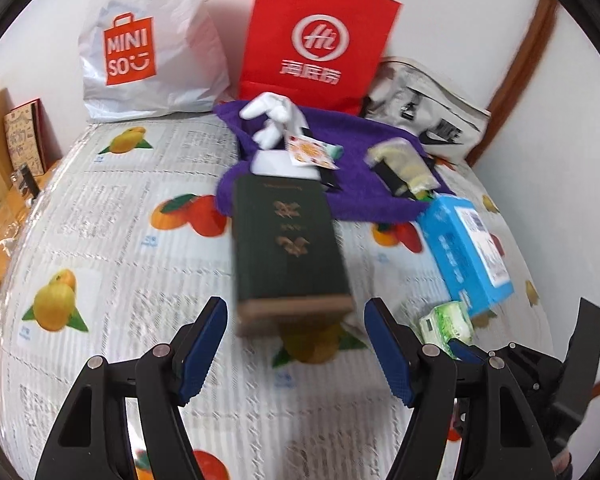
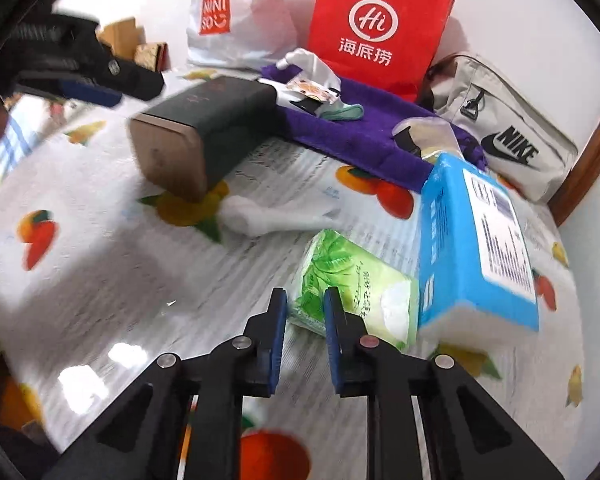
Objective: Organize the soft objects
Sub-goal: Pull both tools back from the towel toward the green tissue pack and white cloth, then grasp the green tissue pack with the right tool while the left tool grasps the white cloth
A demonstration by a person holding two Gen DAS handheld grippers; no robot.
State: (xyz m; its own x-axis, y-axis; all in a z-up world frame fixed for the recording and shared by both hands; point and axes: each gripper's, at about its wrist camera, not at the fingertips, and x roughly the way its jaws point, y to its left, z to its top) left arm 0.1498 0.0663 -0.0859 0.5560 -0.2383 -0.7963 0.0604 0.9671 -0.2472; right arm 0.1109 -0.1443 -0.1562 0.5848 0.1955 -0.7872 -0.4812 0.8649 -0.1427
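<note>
My right gripper (image 2: 305, 330) is shut on the near corner of a green tissue pack (image 2: 360, 288) that lies on the fruit-print bedspread (image 2: 100, 280). A blue tissue pack (image 2: 472, 248) leans against it on the right, and a white sock (image 2: 268, 216) lies just beyond. My left gripper (image 1: 296, 344) hangs open, with nothing between its fingers, just short of a dark green box (image 1: 288, 248). Farther back is a purple towel (image 1: 352, 184) bearing a white glove (image 1: 272, 120), a printed card and a clear packet (image 1: 404, 164). The green pack (image 1: 448, 322) also shows in the left wrist view.
A white Miniso bag (image 1: 140, 48), a red paper bag (image 1: 316, 40) and a grey Nike bag (image 1: 432, 120) stand along the wall behind the towel. Books and cardboard (image 1: 20, 140) sit off the bed's left side. A wooden frame edge (image 2: 596, 140) runs at the right.
</note>
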